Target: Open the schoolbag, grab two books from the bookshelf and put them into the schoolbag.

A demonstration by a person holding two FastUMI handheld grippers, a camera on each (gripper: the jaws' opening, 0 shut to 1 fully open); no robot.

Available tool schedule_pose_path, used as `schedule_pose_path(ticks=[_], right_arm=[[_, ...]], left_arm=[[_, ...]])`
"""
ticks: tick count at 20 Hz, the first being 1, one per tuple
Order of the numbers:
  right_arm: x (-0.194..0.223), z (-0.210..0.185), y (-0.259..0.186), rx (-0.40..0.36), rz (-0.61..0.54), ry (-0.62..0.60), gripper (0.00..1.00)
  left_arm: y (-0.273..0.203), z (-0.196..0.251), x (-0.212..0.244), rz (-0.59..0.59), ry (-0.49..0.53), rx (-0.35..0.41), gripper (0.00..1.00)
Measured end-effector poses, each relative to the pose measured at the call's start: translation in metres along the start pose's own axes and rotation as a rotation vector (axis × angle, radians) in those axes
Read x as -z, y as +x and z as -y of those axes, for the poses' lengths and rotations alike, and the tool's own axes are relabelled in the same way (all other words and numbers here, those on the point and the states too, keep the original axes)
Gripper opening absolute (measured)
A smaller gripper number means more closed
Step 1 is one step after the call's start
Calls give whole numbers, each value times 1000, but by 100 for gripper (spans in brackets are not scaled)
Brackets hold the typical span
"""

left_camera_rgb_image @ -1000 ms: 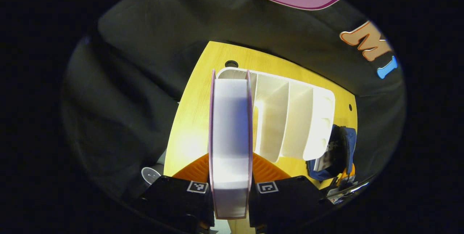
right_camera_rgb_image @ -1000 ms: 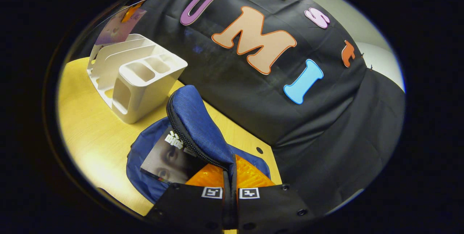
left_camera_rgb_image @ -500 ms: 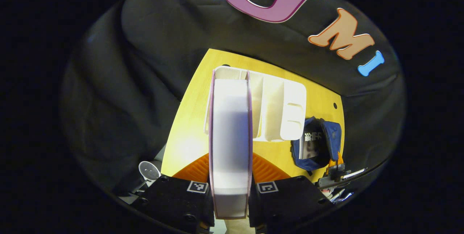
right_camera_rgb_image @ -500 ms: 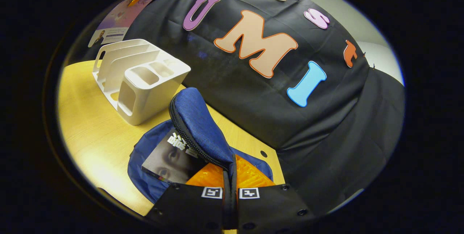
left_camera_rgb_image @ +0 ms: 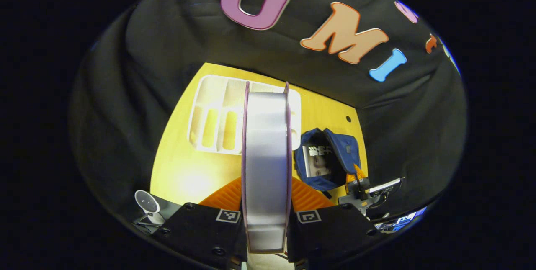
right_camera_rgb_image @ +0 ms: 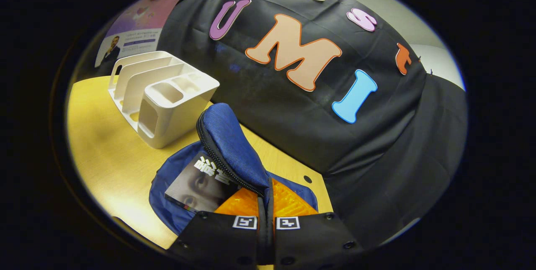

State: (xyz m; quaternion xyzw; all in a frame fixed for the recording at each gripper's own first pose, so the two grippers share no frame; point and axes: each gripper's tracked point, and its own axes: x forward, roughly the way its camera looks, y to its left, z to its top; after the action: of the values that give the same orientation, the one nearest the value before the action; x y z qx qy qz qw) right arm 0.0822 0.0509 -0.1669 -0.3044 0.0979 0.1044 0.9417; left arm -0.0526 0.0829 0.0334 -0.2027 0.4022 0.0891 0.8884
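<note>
**A:** Left tongs [left_camera_rgb_image: 266, 219] were clamped on the second book [left_camera_rgb_image: 266, 165], held on edge high over the desk [left_camera_rgb_image: 180, 169]. In the left gripper view the shelf [left_camera_rgb_image: 217, 115] sat below with its slots bare, and the bag [left_camera_rgb_image: 331, 159] lay to its right, mouth open, the first book [left_camera_rgb_image: 316, 161] already inside. How would you have finished?

**B:** Swing the book right, above the shelf's top edge, then lower it flat-side against the first book. Room looked good: bare desk in front of the shelf, but the bag lay close to the desk's right edge, and the right tongs [left_camera_rgb_image: 362, 186] stood at that side.

**A:** And in the right gripper view?

**B:** Right tongs [right_camera_rgb_image: 265, 219] were pinched together on the bag's flap [right_camera_rgb_image: 230, 144], lifting it so the mouth gaped toward the shelf [right_camera_rgb_image: 161, 94]. The first book [right_camera_rgb_image: 197, 186] leaned inside. I judged the flap should be kept up and pulled back; the gap beside that book was narrow, and the zip edge could catch a corner.
</note>
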Motion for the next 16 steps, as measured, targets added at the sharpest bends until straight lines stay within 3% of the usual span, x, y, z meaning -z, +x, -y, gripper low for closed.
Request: schedule_pose_path(ticks=[6,16], right_arm=[[0,8,0,-1,6,12,1],[0,14,-2,-1,5,66,1]], left_arm=[[63,63,22,-21,-21,173,34],[172,130,46,-22,-117,334,34]])
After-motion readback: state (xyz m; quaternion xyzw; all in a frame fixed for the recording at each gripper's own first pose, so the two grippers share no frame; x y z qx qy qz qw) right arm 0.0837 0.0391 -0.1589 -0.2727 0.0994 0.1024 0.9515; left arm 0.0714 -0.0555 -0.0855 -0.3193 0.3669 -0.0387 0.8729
